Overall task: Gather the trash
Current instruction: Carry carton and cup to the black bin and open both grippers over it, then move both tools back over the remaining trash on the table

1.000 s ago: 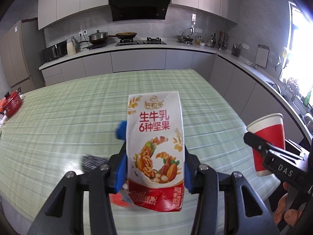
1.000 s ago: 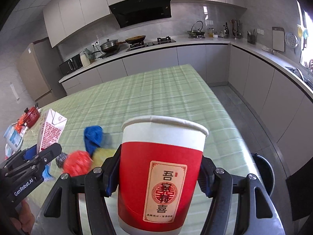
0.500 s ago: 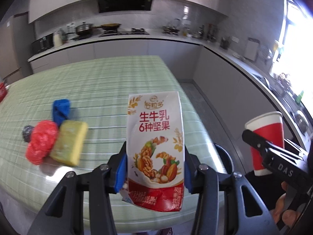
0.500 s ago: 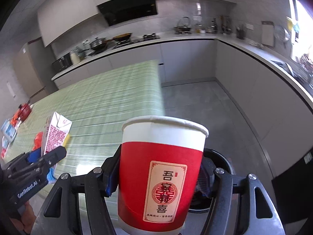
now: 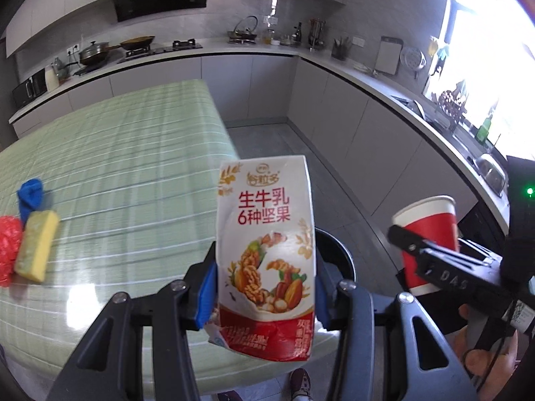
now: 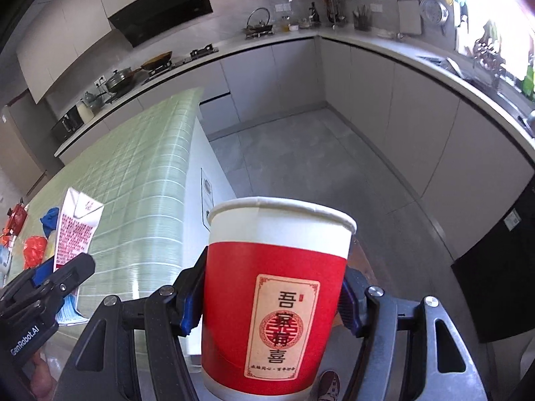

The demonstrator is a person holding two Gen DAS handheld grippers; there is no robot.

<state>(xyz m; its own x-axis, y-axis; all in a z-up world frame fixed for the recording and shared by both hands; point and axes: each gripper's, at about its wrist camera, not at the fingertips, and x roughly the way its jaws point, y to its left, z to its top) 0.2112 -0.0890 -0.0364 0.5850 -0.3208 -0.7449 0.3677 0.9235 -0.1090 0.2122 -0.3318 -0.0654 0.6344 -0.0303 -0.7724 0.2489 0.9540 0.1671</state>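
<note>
My left gripper (image 5: 264,297) is shut on a white and red milk carton (image 5: 265,250) held upright, past the right edge of the green table (image 5: 117,173). Behind the carton shows the rim of a black trash bin (image 5: 337,254) on the floor. My right gripper (image 6: 272,300) is shut on a red and white paper cup (image 6: 274,297), which hides what lies below it. The cup (image 5: 431,234) also shows at the right of the left wrist view. The carton (image 6: 78,227) shows at the left of the right wrist view.
A yellow sponge (image 5: 36,250), a red mesh ball (image 5: 8,250) and a blue cloth (image 5: 30,193) lie on the table's near left. Grey cabinets and a counter (image 6: 418,67) run around the tiled floor (image 6: 317,167). A shoe (image 6: 329,386) stands below.
Both grippers have swung to the right off the table, carrying the carton and the cup. The table has slid to the left and the floor and bin have come into view.
</note>
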